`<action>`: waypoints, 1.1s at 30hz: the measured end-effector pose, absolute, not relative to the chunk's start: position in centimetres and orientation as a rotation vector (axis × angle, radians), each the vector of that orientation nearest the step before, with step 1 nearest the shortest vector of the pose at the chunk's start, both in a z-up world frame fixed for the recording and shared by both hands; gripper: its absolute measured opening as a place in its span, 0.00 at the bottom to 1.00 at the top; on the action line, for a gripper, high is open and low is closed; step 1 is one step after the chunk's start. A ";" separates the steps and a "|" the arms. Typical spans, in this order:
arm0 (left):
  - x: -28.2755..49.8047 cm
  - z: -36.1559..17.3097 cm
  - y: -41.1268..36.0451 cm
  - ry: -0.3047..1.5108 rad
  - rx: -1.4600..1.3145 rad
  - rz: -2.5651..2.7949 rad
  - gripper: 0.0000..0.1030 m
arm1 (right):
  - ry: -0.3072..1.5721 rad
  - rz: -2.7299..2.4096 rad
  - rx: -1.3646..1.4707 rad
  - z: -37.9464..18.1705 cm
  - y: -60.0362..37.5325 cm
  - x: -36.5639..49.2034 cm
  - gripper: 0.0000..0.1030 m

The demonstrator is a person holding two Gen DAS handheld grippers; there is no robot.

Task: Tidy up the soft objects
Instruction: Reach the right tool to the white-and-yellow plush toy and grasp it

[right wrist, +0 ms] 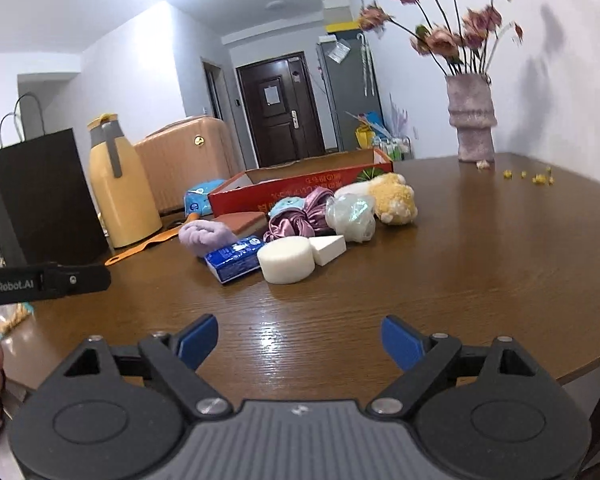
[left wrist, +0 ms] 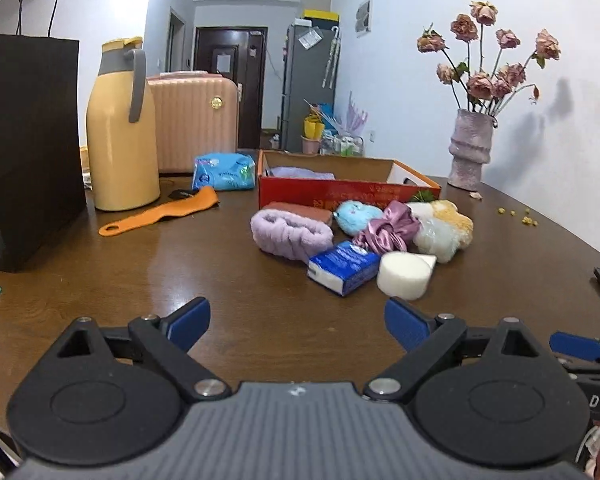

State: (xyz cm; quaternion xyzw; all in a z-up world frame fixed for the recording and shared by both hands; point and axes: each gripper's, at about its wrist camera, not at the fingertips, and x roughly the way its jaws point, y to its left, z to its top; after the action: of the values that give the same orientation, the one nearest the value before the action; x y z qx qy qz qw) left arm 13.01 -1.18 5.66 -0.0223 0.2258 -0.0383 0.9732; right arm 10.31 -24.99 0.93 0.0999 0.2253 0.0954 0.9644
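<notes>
Both grippers, left gripper and right gripper, are hovering low in frame with jaws spread, grasping nothing. You're barely starting: the soft pile is sitting mid-frame on the table, beside the red box, nearly all unsorted.

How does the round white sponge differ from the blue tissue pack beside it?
The round white sponge is a plain cylinder, while the blue tissue pack is a flat, printed rectangular packet. The sponge looks thicker and taller; the pack lies lower. Both rest on the table, nearest the grippers.
</notes>
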 end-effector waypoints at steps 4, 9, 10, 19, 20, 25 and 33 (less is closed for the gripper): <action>15.3 5.3 -1.7 0.479 -0.051 -0.078 0.93 | 0.474 0.187 0.201 0.7 -25.3 12.0 0.84; 18.9 4.7 -2.3 0.511 -0.065 -0.084 0.87 | 0.467 0.184 0.190 1.1 -25.8 14.7 0.80; 19.7 4.6 -2.4 0.516 -0.075 -0.091 0.84 | 0.466 0.180 0.185 1.3 -26.0 15.4 0.78; 27.8 6.0 -4.9 0.482 -0.093 -0.215 0.75 | 0.458 0.109 0.099 2.8 -28.7 24.7 0.72; 29.0 6.2 -5.4 0.492 -0.096 -0.233 0.74 | 0.458 0.089 0.085 3.2 -29.4 26.2 0.72; 34.1 6.1 -8.4 0.492 -0.066 -0.314 0.73 | 0.504 0.070 0.094 3.5 -31.8 33.4 0.71; 35.2 5.1 -10.7 0.532 -0.072 -0.358 0.74 | 0.580 0.092 0.233 0.8 -33.2 38.2 0.41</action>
State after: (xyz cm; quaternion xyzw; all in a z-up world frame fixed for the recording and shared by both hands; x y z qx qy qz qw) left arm 35.24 -10.74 5.10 -0.0353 0.2616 -0.1759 0.9484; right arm 38.20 -33.20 0.75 0.1147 0.2850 0.0454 0.9505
